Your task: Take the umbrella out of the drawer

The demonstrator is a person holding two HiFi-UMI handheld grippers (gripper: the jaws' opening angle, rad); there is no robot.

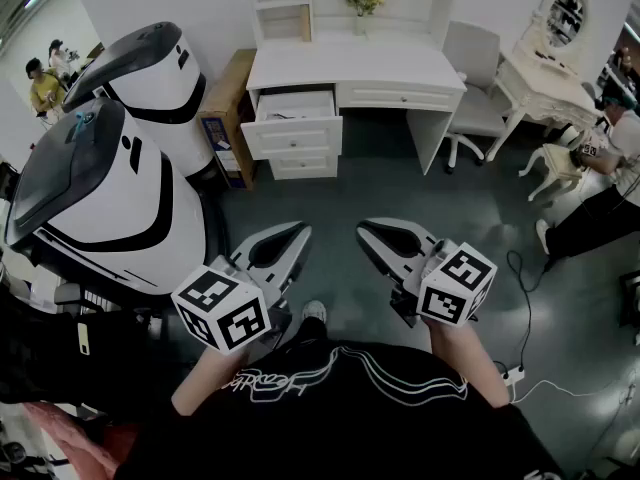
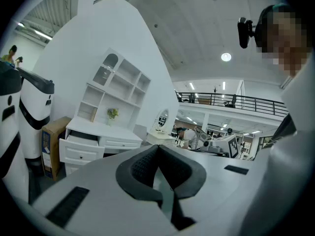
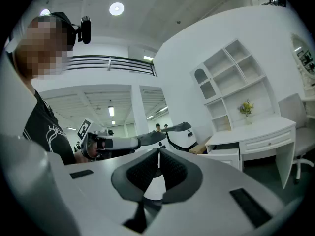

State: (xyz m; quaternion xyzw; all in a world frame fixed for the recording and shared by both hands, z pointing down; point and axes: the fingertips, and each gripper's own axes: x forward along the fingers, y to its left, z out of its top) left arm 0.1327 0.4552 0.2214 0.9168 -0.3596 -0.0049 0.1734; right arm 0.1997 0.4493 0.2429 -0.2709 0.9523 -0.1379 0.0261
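- The big white-and-black machine stands close on the left; I'd keep the walk forward well clear of its shell.
- The left gripper is held near the body, well apart from the furniture; its fingers are together with nothing between them (its own view shows the pads meeting at the tip); they should part before reaching in.
- The top drawer stands pulled out at the left end of the white desk; the umbrella cannot be made out from here and presumably lies inside; so the step in hand looks to be the approach; best to close in until the drawer's inside is plain, then pick the grasp.
- The right gripper is likewise closed and empty, just beside the left one; it could steady the drawer front while the other lifts the umbrella out lengthwise.
- The chair stands at the desk's right; the approach should stay left of it.
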